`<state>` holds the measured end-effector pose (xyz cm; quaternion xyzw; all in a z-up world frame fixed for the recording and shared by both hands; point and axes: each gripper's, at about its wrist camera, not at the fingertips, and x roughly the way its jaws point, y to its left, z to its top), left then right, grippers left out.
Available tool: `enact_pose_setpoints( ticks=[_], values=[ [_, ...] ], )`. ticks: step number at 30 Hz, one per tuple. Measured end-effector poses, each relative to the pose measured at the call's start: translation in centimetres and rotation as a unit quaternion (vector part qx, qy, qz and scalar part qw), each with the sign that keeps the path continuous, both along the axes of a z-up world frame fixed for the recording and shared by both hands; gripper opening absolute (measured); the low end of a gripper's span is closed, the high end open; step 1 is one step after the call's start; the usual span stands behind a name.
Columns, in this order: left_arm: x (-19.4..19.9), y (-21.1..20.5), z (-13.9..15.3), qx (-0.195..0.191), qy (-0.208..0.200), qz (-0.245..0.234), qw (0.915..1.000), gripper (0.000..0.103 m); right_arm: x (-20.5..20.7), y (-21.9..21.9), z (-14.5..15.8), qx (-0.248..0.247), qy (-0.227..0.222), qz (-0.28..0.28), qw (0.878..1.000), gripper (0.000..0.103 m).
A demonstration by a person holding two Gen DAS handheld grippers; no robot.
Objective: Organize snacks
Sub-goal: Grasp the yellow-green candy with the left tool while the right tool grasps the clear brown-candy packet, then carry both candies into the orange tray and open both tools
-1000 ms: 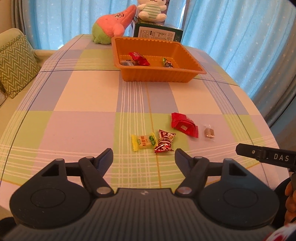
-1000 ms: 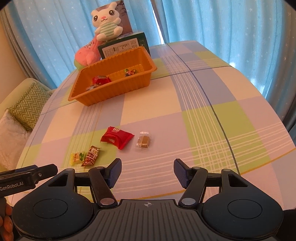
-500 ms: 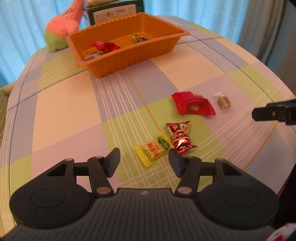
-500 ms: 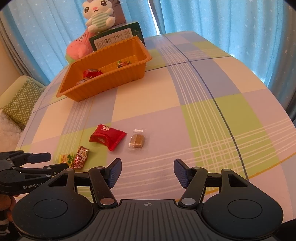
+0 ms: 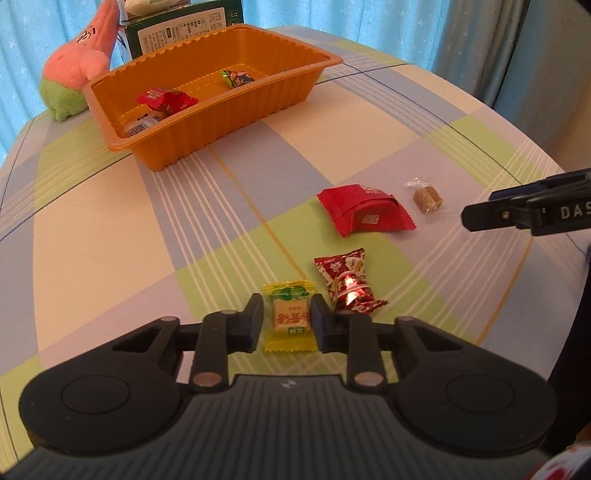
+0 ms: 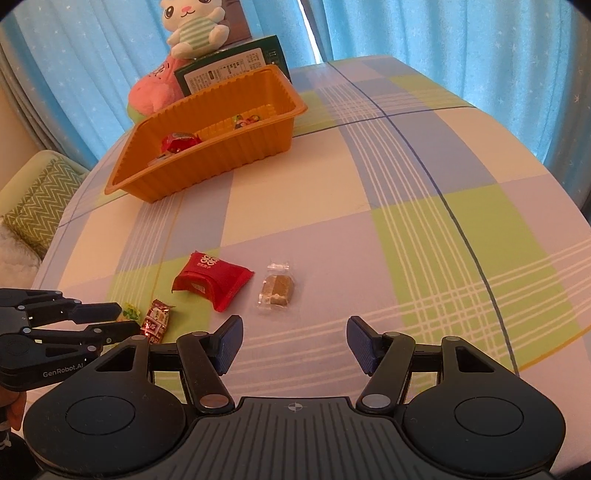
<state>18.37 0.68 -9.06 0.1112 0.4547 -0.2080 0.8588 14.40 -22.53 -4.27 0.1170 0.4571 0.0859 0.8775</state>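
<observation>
My left gripper [image 5: 287, 320] is down at the tablecloth with its fingers close on both sides of a yellow-green wrapped candy [image 5: 290, 317]; the candy still lies on the cloth. A red foil candy [image 5: 347, 286] lies just to its right. A red packet [image 5: 365, 215] and a clear-wrapped brown candy [image 5: 426, 197] lie farther right. The orange tray [image 5: 236, 110] at the back holds several snacks. My right gripper [image 6: 294, 343] is open and empty, hovering just in front of the brown candy [image 6: 277, 290] and the red packet [image 6: 210, 278].
Behind the tray stand a green box [image 6: 236, 70], a pink plush [image 5: 81, 55] and a white bunny plush [image 6: 195, 26]. Blue curtains hang around the table. A sofa cushion [image 6: 33, 206] lies off the table's left side. The right gripper's fingers [image 5: 524, 214] show in the left wrist view.
My left gripper has come down and forward over the yellow-green candy and narrowed its jaws around it. My right gripper has edged closer to the brown candy, still open.
</observation>
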Motion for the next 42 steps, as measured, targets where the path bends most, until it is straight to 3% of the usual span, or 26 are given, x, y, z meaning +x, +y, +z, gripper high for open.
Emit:
enact_pose_setpoints(
  ticks=[4, 9, 11, 13, 17, 21, 27, 42],
  values=[
    [-0.6, 0.1, 0.0, -0.021, 0.001, 0.046, 0.9987, 0.018, 0.7, 0.7, -0.3, -0.002, -0.009, 0.011, 1.000, 0.062],
    [-1.8, 0.7, 0.1, -0.056, 0.000, 0.130, 0.9899, 0.018, 1.8, 1.7, -0.9, -0.013, -0.018, 0.020, 1.000, 0.061],
    [-2.2, 0.9, 0.3, -0.067, -0.002, 0.152, 0.9862, 0.018, 2.5, 2.2, -1.3, -0.022, -0.017, 0.024, 0.999, 0.045],
    [-2.7, 1.0, 0.5, -0.073, -0.004, 0.165, 0.9835, 0.018, 3.0, 2.4, -1.7, -0.027, -0.016, 0.021, 0.999, 0.041],
    [-3.2, 1.1, 0.9, -0.077, -0.010, 0.172, 0.9819, 0.018, 3.6, 3.2, -1.8, -0.047, -0.025, 0.028, 0.998, 0.038],
    [-3.2, 1.2, 1.2, -0.080, -0.014, 0.180, 0.9802, 0.018, 3.7, 4.0, -1.9, -0.080, -0.030, 0.044, 0.995, 0.021],
    [-3.7, 1.0, 2.0, -0.080, -0.020, 0.182, 0.9799, 0.018, 2.7, 3.8, -1.5, -0.078, -0.036, 0.041, 0.996, 0.021],
    [-5.9, -0.4, 5.7, -0.087, -0.048, 0.182, 0.9782, 0.018, -1.1, 3.1, 3.7, -0.052, -0.061, 0.034, 0.996, 0.021]
  ],
)
